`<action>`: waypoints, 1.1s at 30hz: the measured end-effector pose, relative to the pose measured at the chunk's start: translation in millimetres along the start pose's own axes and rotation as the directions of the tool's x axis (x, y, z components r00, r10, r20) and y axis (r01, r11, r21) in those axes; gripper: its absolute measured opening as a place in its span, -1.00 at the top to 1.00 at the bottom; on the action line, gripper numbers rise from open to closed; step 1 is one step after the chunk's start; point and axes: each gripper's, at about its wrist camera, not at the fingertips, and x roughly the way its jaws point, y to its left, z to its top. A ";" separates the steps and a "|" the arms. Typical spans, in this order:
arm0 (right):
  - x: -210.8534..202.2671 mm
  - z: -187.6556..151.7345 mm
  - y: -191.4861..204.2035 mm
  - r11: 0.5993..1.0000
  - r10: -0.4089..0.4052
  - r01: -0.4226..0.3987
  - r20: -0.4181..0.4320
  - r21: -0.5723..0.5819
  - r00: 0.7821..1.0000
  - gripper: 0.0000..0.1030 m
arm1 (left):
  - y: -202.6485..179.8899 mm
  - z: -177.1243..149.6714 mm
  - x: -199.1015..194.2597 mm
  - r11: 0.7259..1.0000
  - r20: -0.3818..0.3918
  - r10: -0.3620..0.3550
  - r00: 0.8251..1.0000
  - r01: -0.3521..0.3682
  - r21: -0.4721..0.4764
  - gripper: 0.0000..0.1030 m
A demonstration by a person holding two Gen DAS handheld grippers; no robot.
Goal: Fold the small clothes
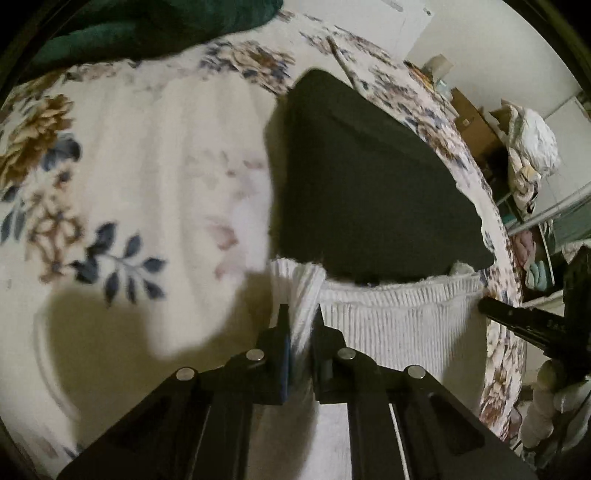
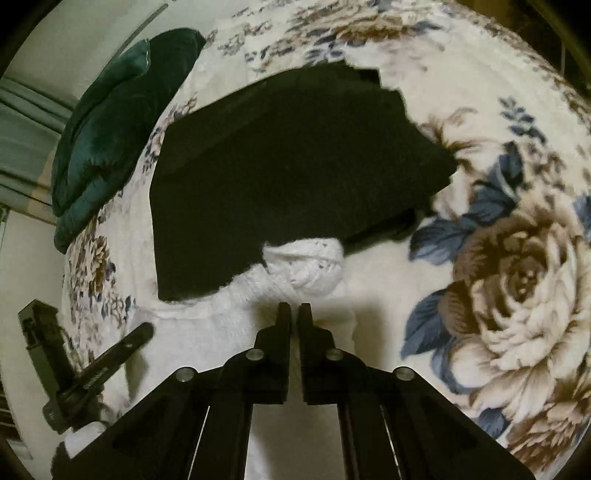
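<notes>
A small white ribbed knit garment point(image 1: 399, 317) hangs stretched between my two grippers above a floral bed cover. My left gripper point(image 1: 301, 314) is shut on a bunched fold at its left edge. The right gripper's finger point(image 1: 517, 317) shows at the garment's right edge in the left wrist view. In the right wrist view my right gripper point(image 2: 294, 314) is shut on the white garment point(image 2: 303, 269), whose knit edge bunches just beyond the fingertips. The left gripper point(image 2: 110, 354) shows at lower left there. A folded black garment point(image 1: 369, 177) lies flat on the bed beyond the white one; it also shows in the right wrist view point(image 2: 288, 166).
The floral bed cover point(image 1: 129, 166) spreads under everything, and shows in the right wrist view point(image 2: 498, 258). A dark green velvet cushion point(image 2: 110, 129) lies at the bed's far side, also visible in the left wrist view point(image 1: 147, 29). Cluttered shelves and bags point(image 1: 528, 147) stand past the bed edge.
</notes>
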 end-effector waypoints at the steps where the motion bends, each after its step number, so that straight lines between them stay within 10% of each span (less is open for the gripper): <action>1: -4.5 -0.3 -5.3 1.000 -0.022 0.022 0.011 0.017 1.000 0.95 | 6.7 -1.2 -5.7 1.000 0.011 0.007 1.000 -0.006 -0.021 0.88; 12: 23.3 9.3 -44.9 0.993 -0.049 0.060 -0.109 0.101 0.993 0.91 | 37.2 -0.5 15.3 0.981 -0.080 -0.107 0.991 0.093 -0.169 0.67; 17: 7.5 -10.6 -72.9 0.975 0.176 -0.146 -0.183 0.168 0.967 -0.36 | 56.6 -34.3 -34.0 0.935 0.004 -0.247 0.969 0.239 -0.261 -0.29; 26: 48.0 -99.9 -119.6 0.857 0.501 -0.396 -0.357 0.329 0.789 -0.65 | 67.9 -119.7 -10.3 0.872 -0.094 -0.369 0.925 0.310 -0.379 -0.30; 33: 86.3 -108.6 -95.7 0.830 0.554 -0.443 -0.418 0.338 0.720 -0.68 | 63.8 -105.7 7.2 0.811 -0.026 -0.456 0.890 0.403 -0.425 -0.41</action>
